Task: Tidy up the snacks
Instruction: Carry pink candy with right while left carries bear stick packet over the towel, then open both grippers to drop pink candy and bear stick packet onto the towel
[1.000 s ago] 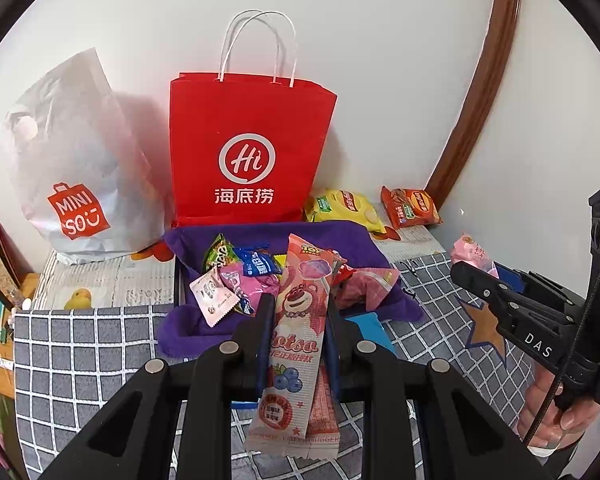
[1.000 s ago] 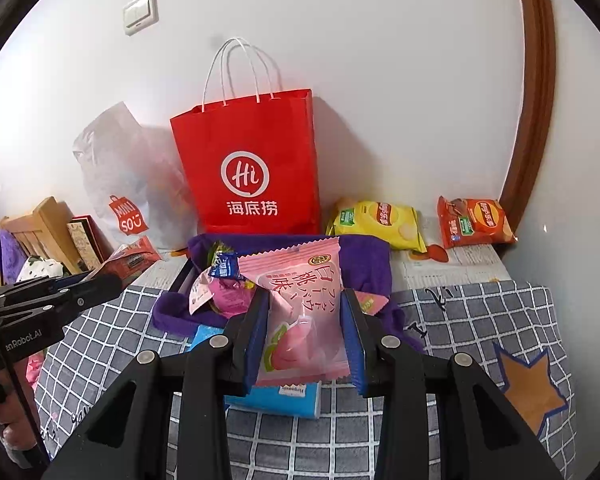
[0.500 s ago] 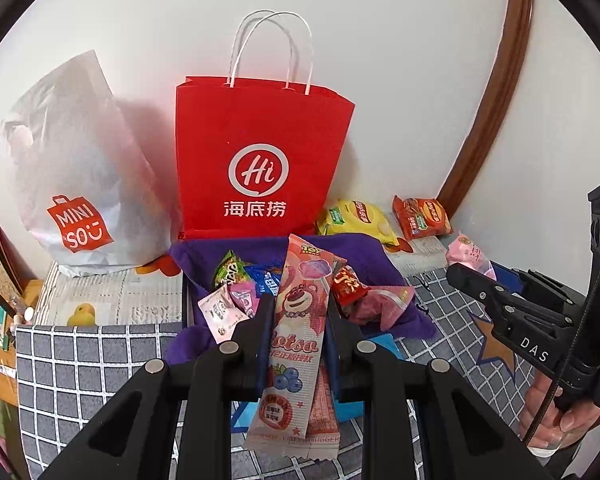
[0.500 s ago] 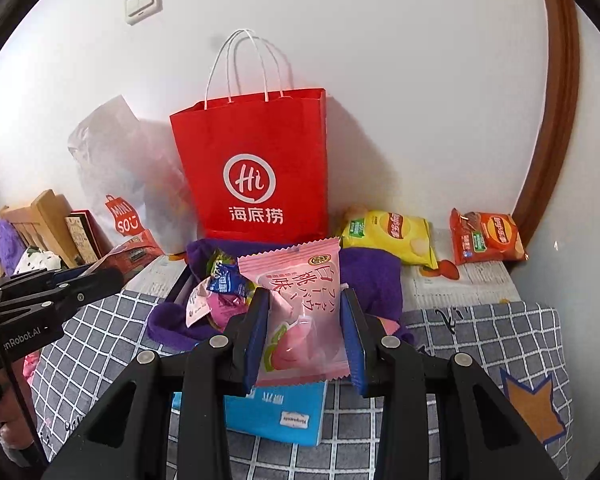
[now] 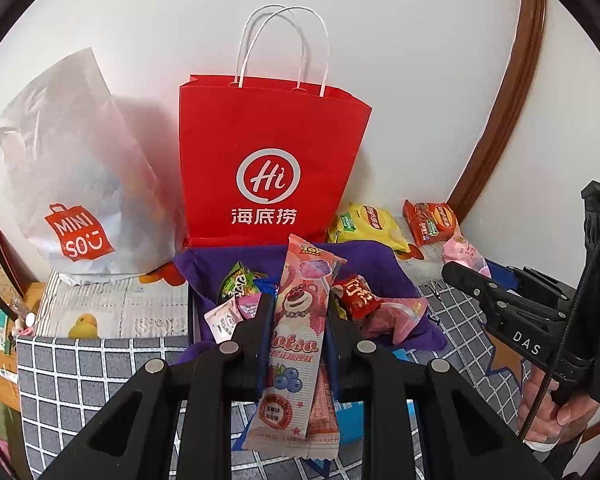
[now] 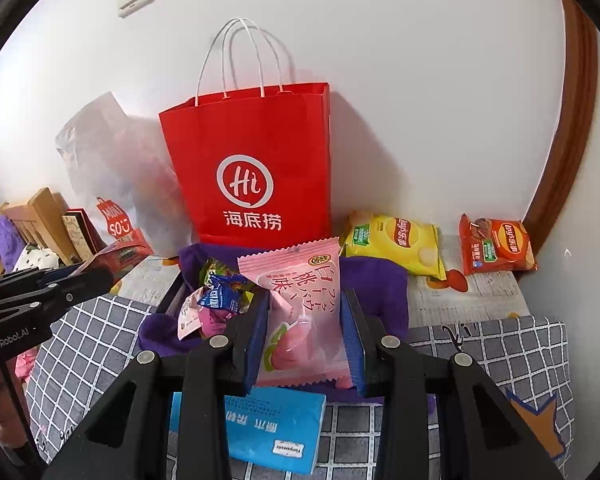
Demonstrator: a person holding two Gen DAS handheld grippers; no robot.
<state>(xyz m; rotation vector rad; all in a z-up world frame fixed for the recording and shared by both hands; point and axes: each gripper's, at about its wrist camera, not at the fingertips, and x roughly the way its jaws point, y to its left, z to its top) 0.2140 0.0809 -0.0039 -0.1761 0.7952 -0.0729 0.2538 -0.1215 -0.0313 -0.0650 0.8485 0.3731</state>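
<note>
The left gripper (image 5: 296,344) pinches a long pink Lotso bar (image 5: 296,332), the right gripper (image 6: 304,340) a peach packet (image 6: 300,312), both above the purple-lined tray (image 6: 376,284), probably bound for the red bag (image 5: 272,160).

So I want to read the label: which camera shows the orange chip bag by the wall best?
The right wrist view: the orange chip bag lies unobstructed beside the yellow chip bag, logo facing the camera. The left wrist view shows it smaller, near the frame edge.
</note>
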